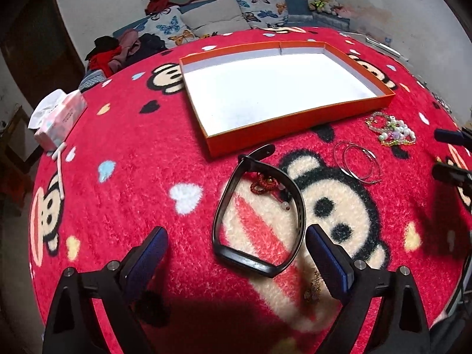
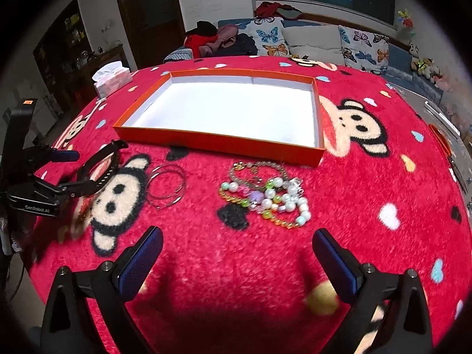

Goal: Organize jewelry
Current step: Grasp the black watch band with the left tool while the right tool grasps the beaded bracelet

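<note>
An orange tray point(image 1: 298, 117) with a white inside lies on the red cartoon blanket; it also shows in the right wrist view point(image 2: 218, 141). A black wristband point(image 1: 236, 254) lies just ahead of my open left gripper point(image 1: 237, 243), between its fingers. A red knotted cord with beads point(image 1: 262, 184) lies inside the band's loop. A gold piece point(image 1: 314, 287) lies by the right finger. Silver hoops point(image 1: 358, 163) and a heap of bead bracelets point(image 1: 391, 131) lie to the right. My right gripper point(image 2: 237, 243) is open and empty, just short of the bead bracelets point(image 2: 267, 196) and silver hoops point(image 2: 166, 187).
A pink tissue pack point(image 1: 57, 118) and a white stick point(image 1: 60, 165) lie at the blanket's left edge. A sofa with butterfly cushions point(image 2: 312, 42) and clothes stands behind. The left gripper shows at the left in the right wrist view point(image 2: 63, 171).
</note>
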The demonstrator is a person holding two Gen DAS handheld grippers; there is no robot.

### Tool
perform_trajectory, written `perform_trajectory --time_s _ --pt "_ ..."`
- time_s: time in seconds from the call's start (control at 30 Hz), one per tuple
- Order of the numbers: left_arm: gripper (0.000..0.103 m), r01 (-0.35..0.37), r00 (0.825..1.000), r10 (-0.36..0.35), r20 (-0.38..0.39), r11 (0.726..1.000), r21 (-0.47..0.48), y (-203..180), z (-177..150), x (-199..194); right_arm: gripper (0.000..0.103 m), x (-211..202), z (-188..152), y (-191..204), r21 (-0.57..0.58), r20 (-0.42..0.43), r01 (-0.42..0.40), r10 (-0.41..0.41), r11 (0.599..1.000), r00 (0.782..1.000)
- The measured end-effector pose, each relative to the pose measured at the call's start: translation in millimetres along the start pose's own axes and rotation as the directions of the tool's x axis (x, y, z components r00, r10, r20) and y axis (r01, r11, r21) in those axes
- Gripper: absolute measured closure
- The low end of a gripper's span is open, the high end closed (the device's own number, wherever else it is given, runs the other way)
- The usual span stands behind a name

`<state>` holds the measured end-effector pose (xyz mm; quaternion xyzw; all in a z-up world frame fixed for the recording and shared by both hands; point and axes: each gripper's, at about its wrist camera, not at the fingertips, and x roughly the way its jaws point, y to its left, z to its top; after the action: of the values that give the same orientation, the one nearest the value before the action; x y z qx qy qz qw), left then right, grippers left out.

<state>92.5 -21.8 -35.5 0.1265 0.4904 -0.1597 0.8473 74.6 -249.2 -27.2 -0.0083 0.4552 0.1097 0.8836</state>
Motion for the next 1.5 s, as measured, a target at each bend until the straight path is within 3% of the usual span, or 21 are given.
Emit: perform_trajectory --time_s 0.17,0.47,0.8,1.03,1.5 --pt "0.003 0.026 1.0 -0.026 -0.014 1.0 -0.007 2.4 2.4 3.4 0.0 3.6 7.4 -13.0 0.01 -0.007 -0.012 0.013 1.0 1.0" --pt "0.011 0.032 0.998 -0.032 -0.045 0.999 -0.005 -1.6 1.8 13.6 0.021 11.5 14.7 -30.5 0.007 -0.031 -0.005 0.005 1.0 1.0" --pt "0.011 0.058 0.997 -0.06 -0.043 0.997 -0.054 4.1 7.0 14.2 0.06 20.5 19.2 -43.4 0.014 -0.049 -0.022 0.023 1.0 0.999" --pt "0.015 0.062 0.996 -0.065 -0.056 0.997 -0.053 1.4 7.9 18.1 0.076 27.8 24.2 -42.9 -0.028 -0.044 -0.002 0.001 1.0 0.999" --pt "0.015 0.073 0.995 -0.075 -0.071 0.997 -0.034 -2.5 5.0 19.9 0.091 37.6 25.5 -33.4 -0.125 -0.05 0.027 -0.034 0.992 0.998"
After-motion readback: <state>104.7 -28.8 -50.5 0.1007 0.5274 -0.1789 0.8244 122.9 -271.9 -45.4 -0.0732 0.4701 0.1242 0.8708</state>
